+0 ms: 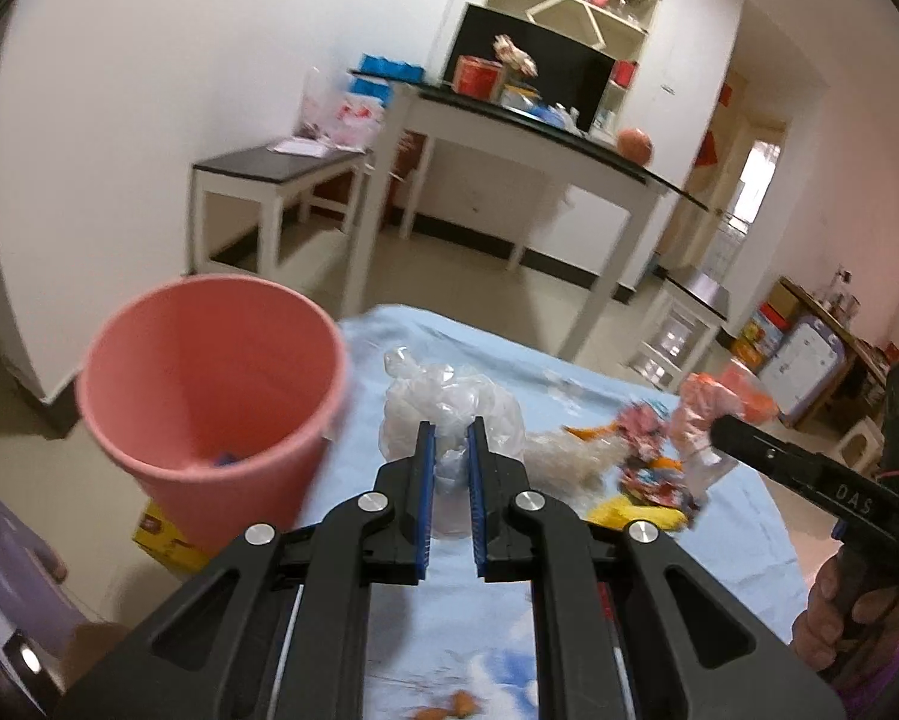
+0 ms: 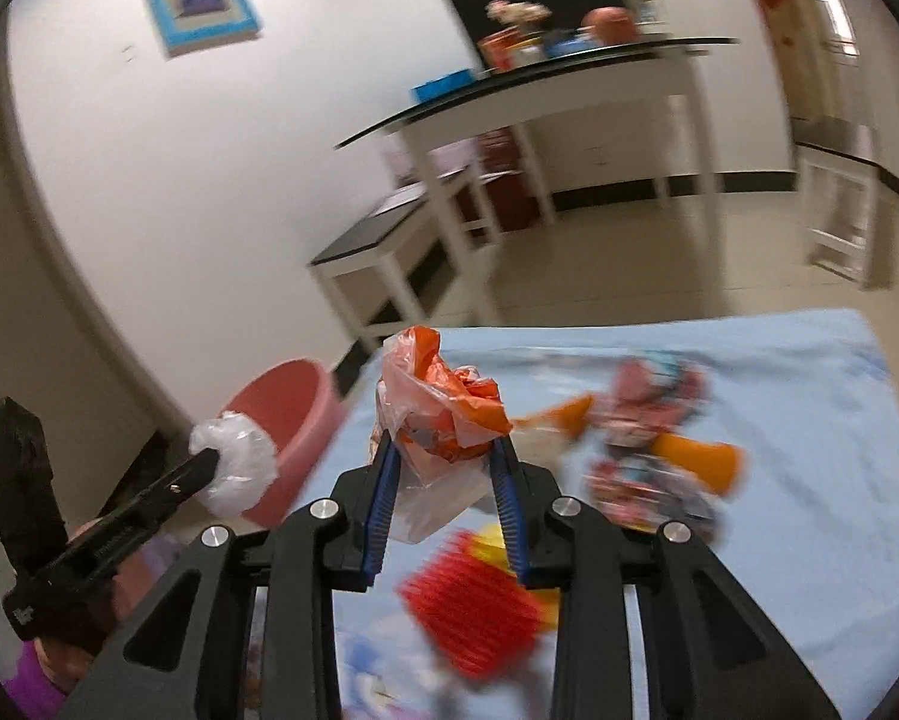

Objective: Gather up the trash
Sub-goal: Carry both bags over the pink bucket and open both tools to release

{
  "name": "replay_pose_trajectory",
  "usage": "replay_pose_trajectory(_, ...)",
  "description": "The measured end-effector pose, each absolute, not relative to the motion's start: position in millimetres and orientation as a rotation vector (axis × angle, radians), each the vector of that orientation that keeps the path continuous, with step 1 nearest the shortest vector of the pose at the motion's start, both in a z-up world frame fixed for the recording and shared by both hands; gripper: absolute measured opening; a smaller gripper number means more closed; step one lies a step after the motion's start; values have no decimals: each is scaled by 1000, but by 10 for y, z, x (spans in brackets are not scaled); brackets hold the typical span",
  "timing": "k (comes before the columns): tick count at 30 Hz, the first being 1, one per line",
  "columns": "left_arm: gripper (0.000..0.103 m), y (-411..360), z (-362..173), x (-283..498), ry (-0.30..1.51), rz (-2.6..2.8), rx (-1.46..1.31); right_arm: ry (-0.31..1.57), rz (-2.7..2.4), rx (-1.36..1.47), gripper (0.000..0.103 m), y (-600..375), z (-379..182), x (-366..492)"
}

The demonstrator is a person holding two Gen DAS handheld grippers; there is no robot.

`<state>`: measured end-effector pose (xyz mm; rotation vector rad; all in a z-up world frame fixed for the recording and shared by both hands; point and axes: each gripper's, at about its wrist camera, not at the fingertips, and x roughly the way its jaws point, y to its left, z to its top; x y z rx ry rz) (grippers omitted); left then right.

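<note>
My left gripper (image 1: 450, 429) is shut on a crumpled clear plastic bag (image 1: 449, 396), held over the blue tablecloth (image 1: 743, 546) just right of the pink bin (image 1: 209, 372). In the right wrist view the same bag (image 2: 236, 459) hangs at the left gripper's tip in front of the bin (image 2: 281, 402). My right gripper (image 2: 444, 441) is shut on an orange and clear plastic bag (image 2: 443, 408), lifted above the cloth; it also shows in the left wrist view (image 1: 713, 405). Colourful wrappers (image 2: 653, 450) and a red and yellow packet (image 2: 479, 600) lie on the cloth.
The bin stands off the table's left edge, with a small blue item inside it (image 1: 226, 459). A yellow box (image 1: 161, 537) sits beneath it. White tables with dark tops (image 1: 545, 138) stand across the tiled floor. A purple stool (image 1: 5, 546) is at far left.
</note>
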<state>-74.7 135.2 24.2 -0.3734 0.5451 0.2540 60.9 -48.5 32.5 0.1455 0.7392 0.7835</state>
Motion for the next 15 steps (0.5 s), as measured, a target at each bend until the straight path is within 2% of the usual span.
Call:
replay_pose_trajectory(7,10,1842,297,-1019,487,392,-376,736,921,69,30,484,384,502)
replay_pose_trajectory(15,10,2308,131,-1101,505,504,-394,796,988,-18,30,1373,193,422)
